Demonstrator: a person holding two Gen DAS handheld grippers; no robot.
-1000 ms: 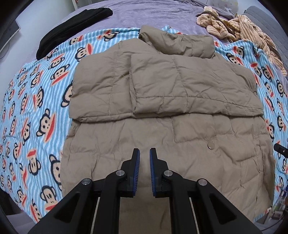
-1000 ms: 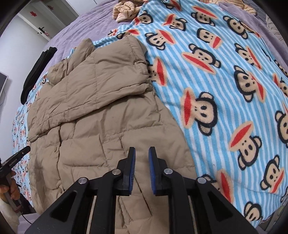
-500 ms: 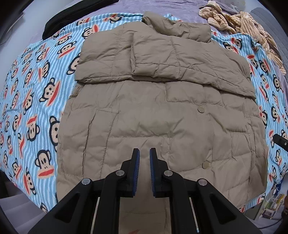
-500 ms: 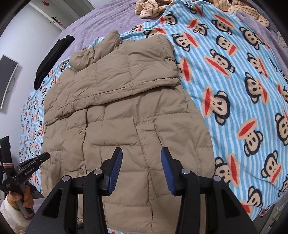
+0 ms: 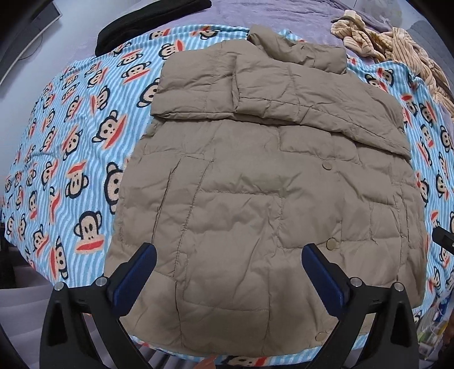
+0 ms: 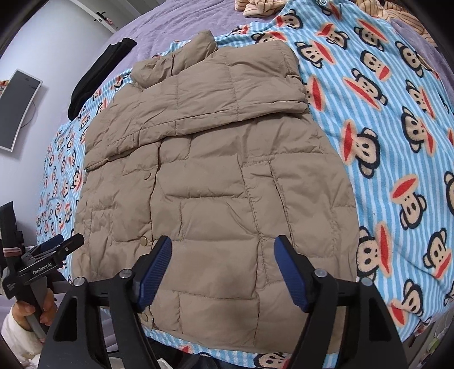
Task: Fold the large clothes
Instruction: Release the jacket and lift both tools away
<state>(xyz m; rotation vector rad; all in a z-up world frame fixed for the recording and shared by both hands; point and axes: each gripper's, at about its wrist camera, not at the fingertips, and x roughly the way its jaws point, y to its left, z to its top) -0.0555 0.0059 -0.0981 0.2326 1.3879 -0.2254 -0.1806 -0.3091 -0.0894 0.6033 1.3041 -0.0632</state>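
A tan quilted puffer jacket [image 5: 255,184] lies flat on a blue striped monkey-print blanket [image 5: 65,147], collar far, hem near, both sleeves folded across the chest. It also shows in the right wrist view [image 6: 215,176]. My left gripper [image 5: 227,269] is open and empty above the hem's left part. My right gripper [image 6: 224,264] is open and empty above the hem's right part. The left gripper also shows at the left edge of the right wrist view [image 6: 51,249].
The blanket [image 6: 397,142] covers a purple bed [image 5: 255,14]. A black garment [image 5: 147,22] lies at the far left. A striped beige garment [image 5: 391,45] lies at the far right. A monitor [image 6: 17,110] hangs on the left wall.
Both grippers have pulled back toward the jacket's hem and opened wide; a second ago both were shut.
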